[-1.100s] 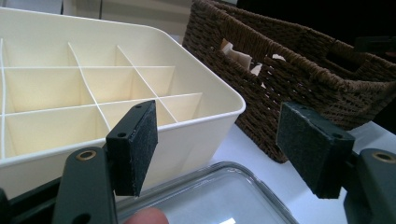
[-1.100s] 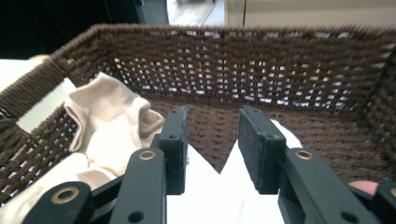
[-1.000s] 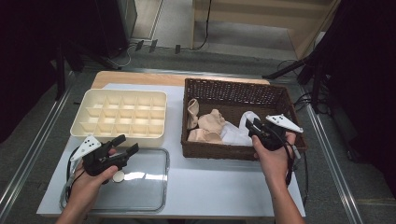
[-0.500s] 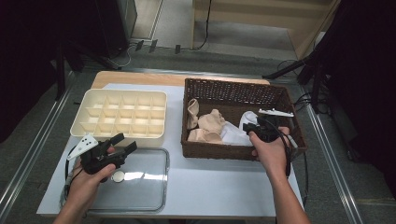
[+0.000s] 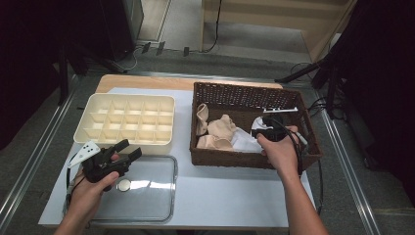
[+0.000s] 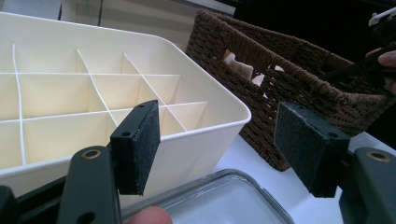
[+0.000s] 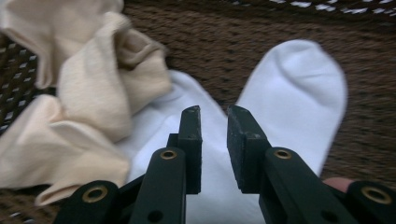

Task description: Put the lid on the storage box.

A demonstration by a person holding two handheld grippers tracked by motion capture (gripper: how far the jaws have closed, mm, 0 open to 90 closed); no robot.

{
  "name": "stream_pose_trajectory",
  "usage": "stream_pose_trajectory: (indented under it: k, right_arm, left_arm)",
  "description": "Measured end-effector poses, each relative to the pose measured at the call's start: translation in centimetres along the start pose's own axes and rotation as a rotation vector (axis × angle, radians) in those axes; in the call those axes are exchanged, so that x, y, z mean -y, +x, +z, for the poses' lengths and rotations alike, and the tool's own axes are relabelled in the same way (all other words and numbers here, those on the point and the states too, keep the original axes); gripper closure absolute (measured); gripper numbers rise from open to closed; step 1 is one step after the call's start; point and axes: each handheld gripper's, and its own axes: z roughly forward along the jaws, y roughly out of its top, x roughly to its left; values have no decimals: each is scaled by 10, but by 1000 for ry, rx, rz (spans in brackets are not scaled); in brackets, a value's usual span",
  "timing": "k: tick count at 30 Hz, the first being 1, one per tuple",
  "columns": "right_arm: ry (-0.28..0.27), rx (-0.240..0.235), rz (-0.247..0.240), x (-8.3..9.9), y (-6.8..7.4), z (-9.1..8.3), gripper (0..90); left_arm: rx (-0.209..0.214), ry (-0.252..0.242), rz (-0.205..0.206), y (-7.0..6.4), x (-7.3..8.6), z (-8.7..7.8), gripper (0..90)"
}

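A brown wicker basket [image 5: 244, 90] holds beige socks [image 5: 220, 129] and white socks [image 5: 244, 142]. My right gripper [image 5: 262, 128] reaches into the basket's right half. In the right gripper view my right gripper [image 7: 215, 116] points down at a white sock [image 7: 299, 88], jaws only a narrow gap apart with nothing clamped, beside the beige socks [image 7: 102, 79]. My left gripper [image 5: 131, 148] hovers wide open over a clear lid [image 5: 147, 191], just in front of the cream divided tray [image 5: 129, 96]. In the left gripper view my left gripper [image 6: 217, 144] is empty.
The tray [image 6: 70, 93] has several empty compartments. The basket [image 6: 289, 93] stands close to its right. A small round disc [image 5: 123, 185] lies on the lid [image 6: 224, 200]. Metal rails run along both table sides, and cables trail at the right.
My right gripper has moved from the basket's near right rim down into the basket over the white socks. My left gripper has barely shifted above the lid.
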Motion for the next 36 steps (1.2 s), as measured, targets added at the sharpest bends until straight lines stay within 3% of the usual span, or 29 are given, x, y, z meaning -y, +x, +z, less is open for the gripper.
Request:
stream_pose_trajectory:
  k: [3, 5, 8, 10, 13, 15, 17, 21, 24, 26, 27, 30, 36]
  right_arm:
    - [47, 33, -4, -3, -5, 7, 771]
    - [108, 16, 1, -7, -8, 12, 751]
    - [156, 37, -2, -11, -7, 18, 726]
    - [183, 32, 27, -13, -9, 22, 706]
    - [166, 50, 56, -16, -17, 26, 693]
    - [215, 41, 99, -17, -21, 32, 681]
    - [252, 20, 99, -19, -21, 35, 641]
    - [337, 35, 125, -19, -23, 41, 566]
    - [407, 34, 169, -19, -26, 47, 621]
    - [452, 36, 158, -19, -26, 50, 777]
    - [447, 42, 151, -20, -25, 50, 873]
    - [371, 39, 121, -21, -22, 43, 898]
    - [109, 4, 41, -15, -15, 18, 900]
  left_arm:
    - [0, -7, 1, 0, -1, -1, 330]
    - [2, -10, 4, 0, -3, -1, 330]
    - [0, -19, 0, 0, -4, -3, 330]
    - [0, -18, 1, 0, -4, -4, 331]
    - [3, -24, -1, -1, -5, -4, 336]
    - [8, -24, 3, -2, -5, -4, 336]
    - [9, -23, 3, -2, -5, -4, 336]
    - [7, -14, 7, -3, -4, -3, 336]
    - [8, -10, 9, -4, -3, -2, 336]
    - [8, -8, 13, -4, -3, -2, 336]
    - [8, -8, 13, -5, -3, -2, 336]
    - [7, -7, 15, -4, -3, -2, 336]
    - [9, -7, 10, -5, -2, -1, 337]
